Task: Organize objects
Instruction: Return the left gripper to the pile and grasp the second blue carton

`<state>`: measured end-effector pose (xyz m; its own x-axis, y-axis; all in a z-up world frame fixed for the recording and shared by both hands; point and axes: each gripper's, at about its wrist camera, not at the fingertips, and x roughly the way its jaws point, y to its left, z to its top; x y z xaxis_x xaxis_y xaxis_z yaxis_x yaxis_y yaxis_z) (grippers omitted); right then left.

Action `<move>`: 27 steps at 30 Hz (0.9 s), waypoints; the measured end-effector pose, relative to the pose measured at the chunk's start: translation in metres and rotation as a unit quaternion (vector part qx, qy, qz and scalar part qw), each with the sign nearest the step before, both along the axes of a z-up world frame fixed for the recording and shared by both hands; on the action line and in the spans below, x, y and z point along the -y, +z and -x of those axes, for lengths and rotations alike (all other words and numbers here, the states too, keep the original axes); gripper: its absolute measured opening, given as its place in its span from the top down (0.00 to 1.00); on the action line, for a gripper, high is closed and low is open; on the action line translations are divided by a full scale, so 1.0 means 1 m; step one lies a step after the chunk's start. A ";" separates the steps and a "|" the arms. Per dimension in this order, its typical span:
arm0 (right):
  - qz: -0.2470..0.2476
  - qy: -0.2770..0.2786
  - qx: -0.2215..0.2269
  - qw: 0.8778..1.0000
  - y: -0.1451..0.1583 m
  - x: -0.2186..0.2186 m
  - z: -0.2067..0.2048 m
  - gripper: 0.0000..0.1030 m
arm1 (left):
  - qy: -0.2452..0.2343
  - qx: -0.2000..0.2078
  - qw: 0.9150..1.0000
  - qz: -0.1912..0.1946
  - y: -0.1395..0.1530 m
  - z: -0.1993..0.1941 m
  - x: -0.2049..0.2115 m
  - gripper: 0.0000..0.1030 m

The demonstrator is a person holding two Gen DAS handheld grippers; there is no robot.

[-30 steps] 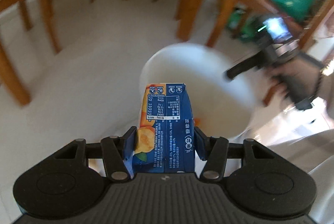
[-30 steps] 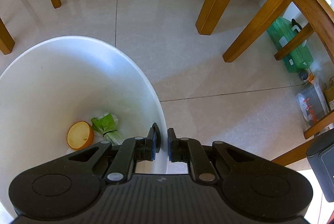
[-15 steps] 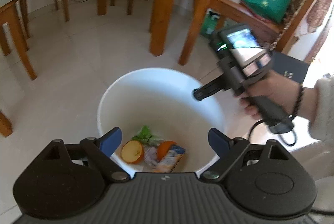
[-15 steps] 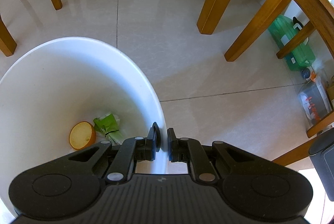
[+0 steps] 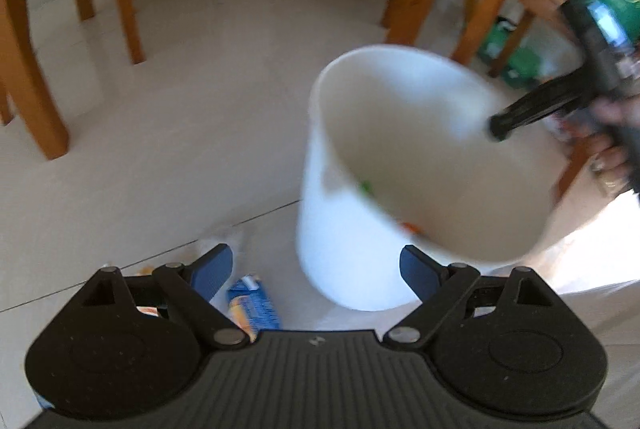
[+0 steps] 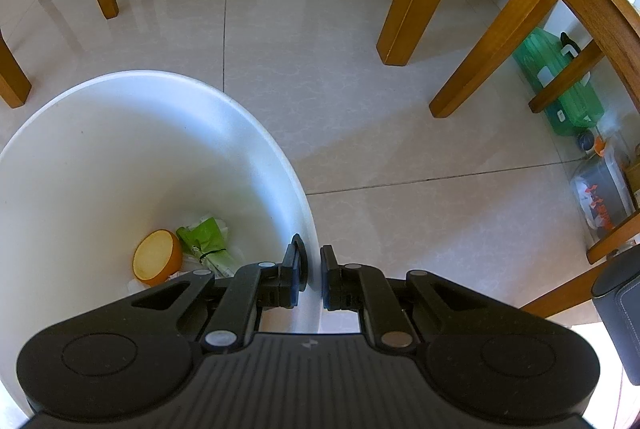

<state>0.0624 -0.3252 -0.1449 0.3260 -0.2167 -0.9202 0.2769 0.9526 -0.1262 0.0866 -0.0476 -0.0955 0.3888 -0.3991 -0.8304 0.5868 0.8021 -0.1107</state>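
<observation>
Where smooth tiles gleam, round glossy white bucket [image 6: 120, 165].

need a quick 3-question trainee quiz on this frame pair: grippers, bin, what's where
1. True or false: the right gripper is clamped on the rim of the white bin.
2. Multiple choice: what lies on the floor, outside the bin, close to the open left gripper?
A. a blue carton
B. a metal spoon
C. a red cup
3. Short answer: what colour is the wrapper lying beside the orange half at the bottom of the bin?

Key: 1 true; 2 A; 3 green.
</observation>
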 end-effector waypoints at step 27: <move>0.007 0.008 -0.001 1.000 0.000 -0.002 0.000 0.88 | 0.151 -0.074 0.981 -0.094 -0.212 -0.016 -0.020 0.12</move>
<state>0.0621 -0.3237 -0.1452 0.3280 -0.2248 -0.9175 0.2613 0.9550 -0.1406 0.1028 -0.0272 -0.3078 0.3356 -0.1182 -0.9346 0.3075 0.9515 -0.0099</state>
